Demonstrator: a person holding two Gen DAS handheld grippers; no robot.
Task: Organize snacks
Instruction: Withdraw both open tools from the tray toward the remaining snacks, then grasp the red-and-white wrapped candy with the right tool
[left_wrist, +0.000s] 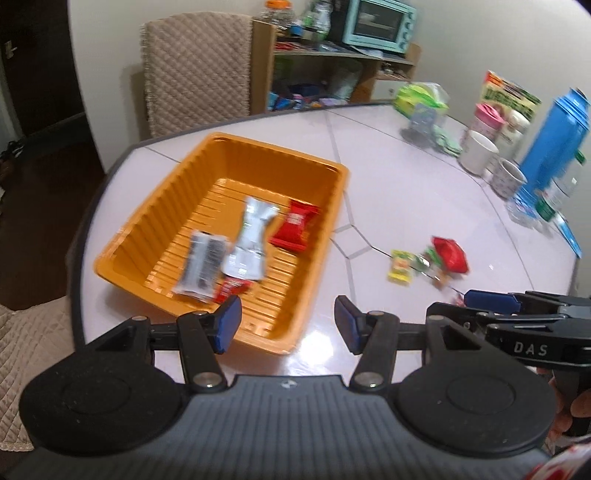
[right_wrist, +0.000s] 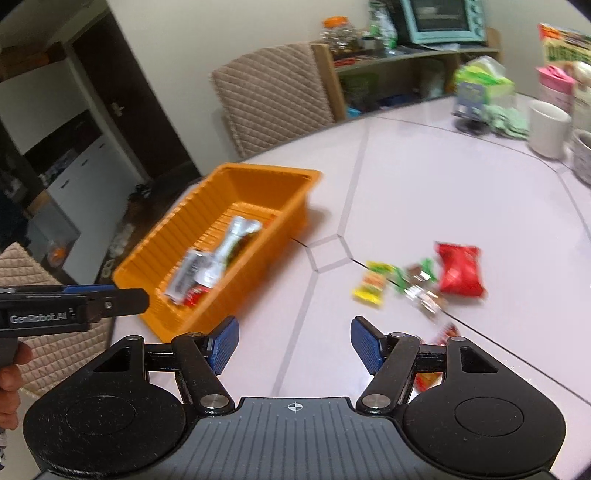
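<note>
We log the left gripper (left_wrist: 287, 323): jaws spread, nothing between them, held above the near edge of the worktop (left_wrist: 406, 192) just in front of the orange bin (left_wrist: 155, 206). We log the right gripper (right_wrist: 293, 345): jaws spread, nothing between them, held above bare worktop to the right of the bin.

Bin contents, as we count them from the left wrist view, 4 items:
- 1 silver pouch (left_wrist: 251, 236), lying lengthwise in the middle.
- 1 grey-and-black packet (left_wrist: 203, 266), just beside the pouch on its left.
- 1 red packet (left_wrist: 294, 229), near the right wall.
- 1 small red packet (left_wrist: 231, 290), at the near end, partly under the grey one.

Loose on the worktop, well apart from the bin to its right:
- 1 red bag (right_wrist: 460, 271).
- 1 yellow packet (right_wrist: 371, 288).
- 1 green-and-clear wrapper (right_wrist: 417, 286), between those 2; blur hides its detail.
- 1 further red-and-yellow wrapper (right_wrist: 428, 378), partly hidden behind the right gripper's linkage.

Far side of the worktop: white mug (left_wrist: 478, 153), blue flask (left_wrist: 554, 136).
</note>
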